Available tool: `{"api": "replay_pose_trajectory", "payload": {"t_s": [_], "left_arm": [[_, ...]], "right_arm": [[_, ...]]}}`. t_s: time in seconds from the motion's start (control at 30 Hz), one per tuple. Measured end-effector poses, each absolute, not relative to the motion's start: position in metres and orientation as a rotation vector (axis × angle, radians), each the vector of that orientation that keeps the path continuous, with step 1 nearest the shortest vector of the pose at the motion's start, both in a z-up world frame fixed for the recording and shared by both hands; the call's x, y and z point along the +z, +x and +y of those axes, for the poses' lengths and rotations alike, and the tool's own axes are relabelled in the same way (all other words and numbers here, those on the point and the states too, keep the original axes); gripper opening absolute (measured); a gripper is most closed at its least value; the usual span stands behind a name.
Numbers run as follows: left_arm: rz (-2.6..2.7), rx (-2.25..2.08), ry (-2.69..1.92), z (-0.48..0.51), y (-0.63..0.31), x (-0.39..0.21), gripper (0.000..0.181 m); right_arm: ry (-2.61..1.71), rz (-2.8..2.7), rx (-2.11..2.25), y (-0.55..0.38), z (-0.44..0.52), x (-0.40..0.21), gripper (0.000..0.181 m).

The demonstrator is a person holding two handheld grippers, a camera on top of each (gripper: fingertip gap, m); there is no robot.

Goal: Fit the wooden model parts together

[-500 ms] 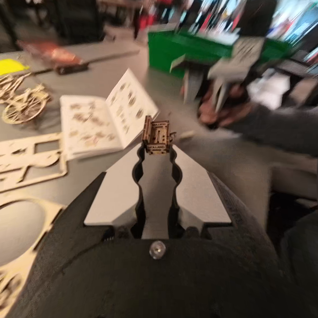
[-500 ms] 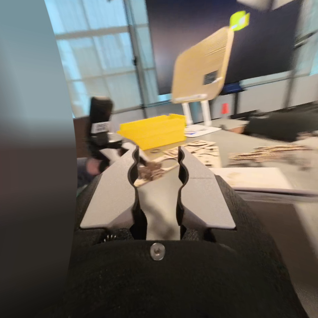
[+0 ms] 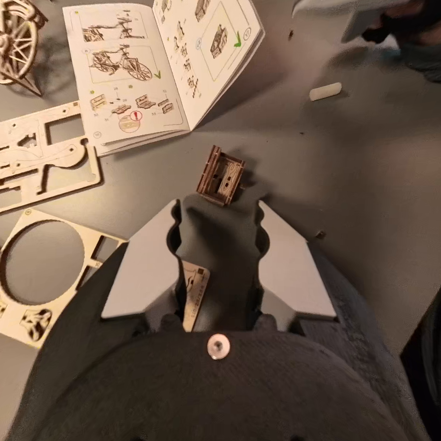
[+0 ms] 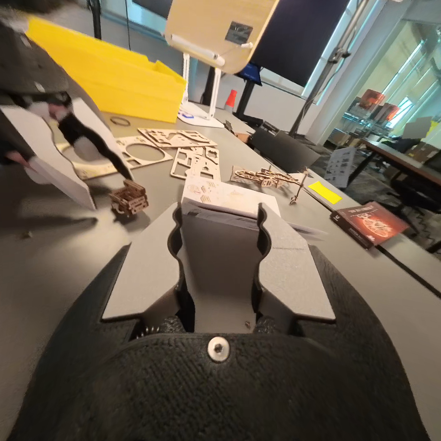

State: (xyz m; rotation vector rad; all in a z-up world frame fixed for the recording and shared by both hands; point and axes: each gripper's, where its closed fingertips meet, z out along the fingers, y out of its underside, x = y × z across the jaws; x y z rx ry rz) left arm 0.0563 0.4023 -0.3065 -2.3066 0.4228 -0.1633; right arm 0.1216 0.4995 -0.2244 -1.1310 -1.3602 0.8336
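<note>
My left gripper's point(image 3: 218, 202) fingers point(image 3: 152, 269) are spread wide and hold nothing, poised above the grey table point(image 3: 334, 167), with the small wooden crate point(image 3: 220, 179) sitting free on it just past their tips. My right gripper point(image 4: 218, 207) is equally wide and empty, facing the open instruction booklet point(image 4: 226, 198). The wooden bicycle model point(image 4: 265, 177) stands beyond the booklet, well apart from the crate.

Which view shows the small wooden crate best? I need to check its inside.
The left wrist view: it looks down into the wooden crate, showing its open top and floor. The right wrist view shows the crate only side-on and slightly blurred, beside the left gripper.
</note>
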Motion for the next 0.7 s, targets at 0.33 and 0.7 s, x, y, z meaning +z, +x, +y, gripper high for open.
{"api": "replay_pose_trajectory", "payload": {"t_s": [0.33, 0.7], "left_arm": [[0.042, 0.185, -1.760, 0.374, -0.038, -0.229, 0.062], [0.007, 0.271, -1.631, 0.364, -0.055, -0.218, 0.060]], "right_arm": [[-1.085, -1.509, 0.355, 0.086, 0.504, -0.249, 0.084], [-1.394, -1.334, 0.206, 0.131, 0.600, -0.263, 0.075]]}}
